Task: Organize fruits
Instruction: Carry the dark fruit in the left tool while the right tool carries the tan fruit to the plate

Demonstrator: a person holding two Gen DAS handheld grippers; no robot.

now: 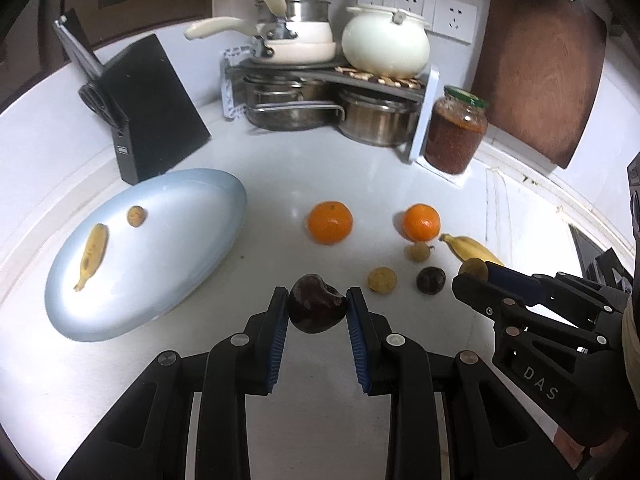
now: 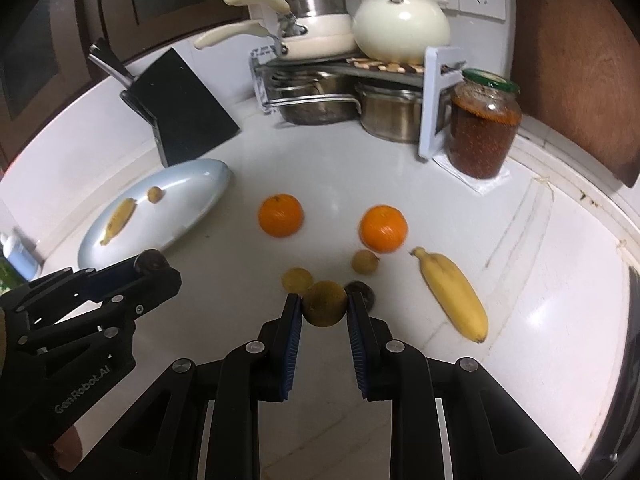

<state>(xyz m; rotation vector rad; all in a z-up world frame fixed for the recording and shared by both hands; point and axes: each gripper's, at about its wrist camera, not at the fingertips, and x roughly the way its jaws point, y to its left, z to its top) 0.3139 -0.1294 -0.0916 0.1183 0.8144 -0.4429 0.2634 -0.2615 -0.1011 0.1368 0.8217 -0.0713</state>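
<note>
My left gripper (image 1: 318, 306) is shut on a dark purple fruit (image 1: 316, 308), held above the white counter just right of the pale blue oval plate (image 1: 180, 232). On that plate lie a small banana (image 1: 92, 256) and a small brown fruit (image 1: 137, 216). My right gripper (image 2: 324, 308) is shut on a small yellow-brown round fruit (image 2: 324, 304). On the counter lie two oranges (image 2: 280, 216) (image 2: 383, 228), a banana (image 2: 454, 294), two small tan fruits (image 2: 297, 279) (image 2: 365, 262) and a dark fruit (image 2: 360, 292), partly hidden behind the right finger.
A black knife block (image 1: 156, 108) stands behind the plate. At the back is a rack (image 1: 328, 76) with pots and pans, a white pot (image 1: 384, 44) on top. A jar with a green lid (image 1: 456, 132) and a wooden board (image 1: 544, 72) stand right.
</note>
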